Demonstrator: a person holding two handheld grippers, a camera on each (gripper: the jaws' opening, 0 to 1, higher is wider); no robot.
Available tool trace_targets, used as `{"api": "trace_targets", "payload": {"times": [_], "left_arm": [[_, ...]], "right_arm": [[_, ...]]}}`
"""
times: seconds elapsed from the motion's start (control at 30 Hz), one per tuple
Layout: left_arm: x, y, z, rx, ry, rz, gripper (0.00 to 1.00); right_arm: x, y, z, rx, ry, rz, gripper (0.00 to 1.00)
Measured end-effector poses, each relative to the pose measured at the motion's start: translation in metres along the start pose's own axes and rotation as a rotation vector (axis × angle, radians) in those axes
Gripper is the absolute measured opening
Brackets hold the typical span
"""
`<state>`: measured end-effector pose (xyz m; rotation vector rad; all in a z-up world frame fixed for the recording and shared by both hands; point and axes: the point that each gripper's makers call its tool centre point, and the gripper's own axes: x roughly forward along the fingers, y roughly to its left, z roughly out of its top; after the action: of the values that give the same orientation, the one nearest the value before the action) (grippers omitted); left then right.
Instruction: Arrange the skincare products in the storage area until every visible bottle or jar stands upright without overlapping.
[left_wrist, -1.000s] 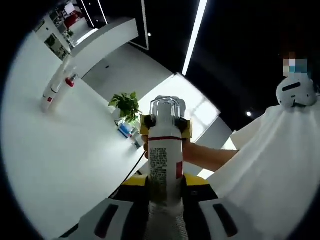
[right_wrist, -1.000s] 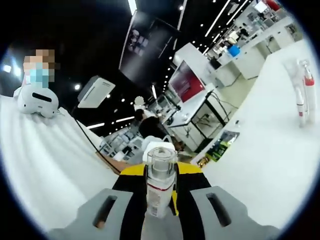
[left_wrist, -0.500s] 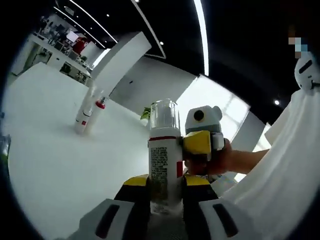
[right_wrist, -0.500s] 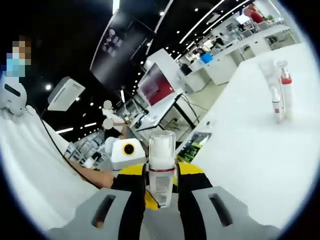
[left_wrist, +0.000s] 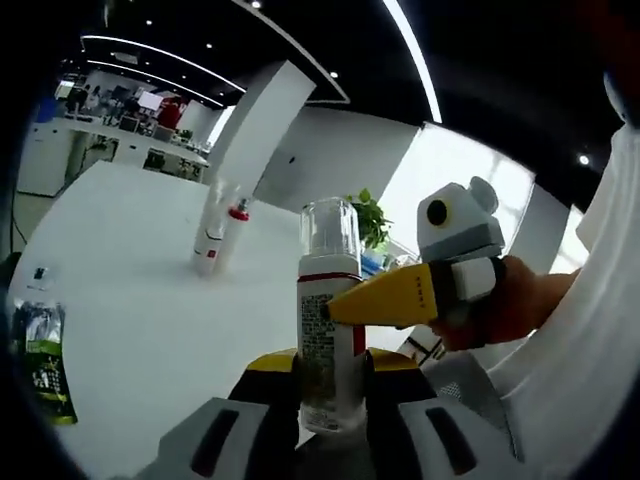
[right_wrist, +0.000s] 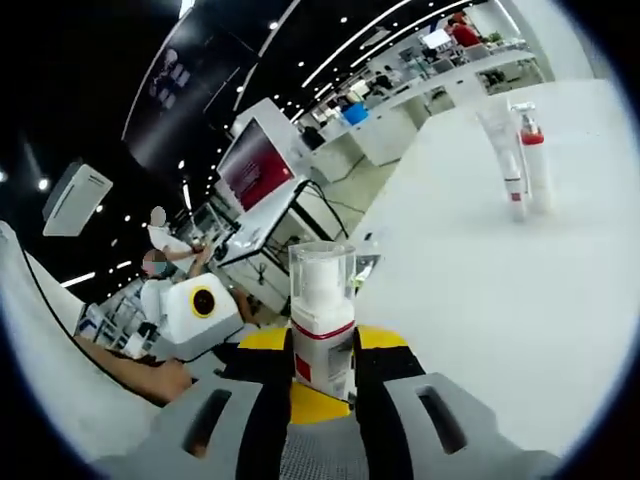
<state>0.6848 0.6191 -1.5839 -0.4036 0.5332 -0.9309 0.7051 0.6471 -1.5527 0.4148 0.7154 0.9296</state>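
- Dark ceiling with strip lights and small spotlights spans a large open hall; a white worktop (left_wrist: 140, 330) stretches ahead of both grippers.
- Left gripper (left_wrist: 330, 385) is closed on a white pump bottle (left_wrist: 328, 330) with a clear cap, a red band below it and small print on the label; the bottle stands upright between the yellow-and-black jaws.
- Right gripper (left_wrist: 400, 295) reaches into the left gripper view from the right, its yellow jaw lying against the bottle's right side just under the red band, with a hand (left_wrist: 510, 305) behind it.
- In the right gripper view, the right gripper (right_wrist: 322, 375) is clamped on the same bottle (right_wrist: 322, 325), which rises straight up between its jaws.
- Ahead and to the left of the left gripper, well apart from it, two slim bottles (left_wrist: 220, 232) stand upright just beside each other, one with a red cap; they show ahead and to the right of the right gripper (right_wrist: 524, 160).
- A green sachet (left_wrist: 45, 360) lies flat on the worktop, far to the left of the left gripper.
- A leafy plant (left_wrist: 372, 222) stands behind the held bottle.
- White cloth (left_wrist: 570, 370) hangs at the right of the left gripper.
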Motion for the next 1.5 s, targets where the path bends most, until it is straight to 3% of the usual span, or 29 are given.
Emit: {"api": "trace_targets", "payload": {"times": [0.13, 0.27, 0.3, 0.33, 0.43, 0.53, 0.7, 0.8, 0.83, 0.87, 0.9, 1.03, 1.3, 1.37, 1.4, 1.43, 1.47, 1.5], "left_arm": [[0.002, -0.004, 0.0, 0.041, 0.003, -0.007, 0.25], [0.004, -0.006, -0.004, 0.076, 0.044, 0.001, 0.25], [0.003, -0.003, -0.004, 0.168, 0.067, 0.019, 0.25], [0.002, -0.003, -0.004, 0.205, 0.075, 0.023, 0.25], [0.0, -0.005, -0.003, 0.207, 0.095, 0.017, 0.26], [-0.005, 0.006, -0.004, 0.291, 0.136, 0.064, 0.29], [-0.015, 0.022, -0.008, 0.481, 0.235, 0.122, 0.36], [-0.021, 0.033, -0.013, 0.541, 0.289, 0.152, 0.37], [-0.028, 0.044, -0.017, 0.592, 0.335, 0.2, 0.35], [-0.031, 0.049, -0.022, 0.62, 0.369, 0.207, 0.33], [-0.037, 0.056, -0.027, 0.63, 0.408, 0.23, 0.32], [-0.052, 0.077, -0.03, 0.661, 0.46, 0.313, 0.29], [-0.057, 0.096, -0.034, 0.629, 0.476, 0.409, 0.27], [-0.056, 0.096, -0.041, 0.643, 0.499, 0.401, 0.2], [-0.057, 0.096, -0.046, 0.663, 0.524, 0.395, 0.18], [-0.058, 0.098, -0.058, 0.699, 0.591, 0.378, 0.16], [-0.061, 0.102, -0.066, 0.715, 0.665, 0.403, 0.16], [-0.059, 0.103, -0.067, 0.701, 0.671, 0.415, 0.16]], "right_arm": [[-0.006, 0.002, 0.001, -0.054, -0.004, 0.01, 0.2], [-0.008, 0.004, -0.003, -0.089, -0.005, 0.016, 0.2], [-0.009, 0.004, -0.002, -0.095, -0.012, 0.02, 0.2], [-0.01, 0.004, -0.002, -0.098, -0.018, 0.024, 0.2], [-0.01, 0.006, 0.0, -0.109, -0.035, 0.031, 0.2], [-0.011, 0.006, 0.004, -0.141, -0.056, 0.025, 0.2], [-0.016, 0.002, 0.009, -0.145, -0.082, 0.017, 0.2], [-0.02, -0.002, 0.011, -0.136, -0.098, 0.014, 0.2], [-0.022, -0.005, 0.013, -0.134, -0.105, 0.01, 0.2], [-0.024, -0.006, 0.014, -0.131, -0.106, 0.01, 0.2], [-0.027, -0.008, 0.015, -0.133, -0.114, 0.008, 0.2], [-0.038, -0.017, 0.022, -0.131, -0.145, -0.007, 0.2], [-0.047, -0.032, 0.032, -0.133, -0.188, -0.03, 0.2], [-0.049, -0.035, 0.035, -0.137, -0.196, -0.036, 0.2], [-0.049, -0.036, 0.036, -0.137, -0.199, -0.04, 0.2], [-0.049, -0.039, 0.038, -0.135, -0.201, -0.045, 0.2], [-0.05, -0.041, 0.039, -0.135, -0.203, -0.049, 0.2], [-0.05, -0.043, 0.04, -0.135, -0.203, -0.053, 0.2]]}}
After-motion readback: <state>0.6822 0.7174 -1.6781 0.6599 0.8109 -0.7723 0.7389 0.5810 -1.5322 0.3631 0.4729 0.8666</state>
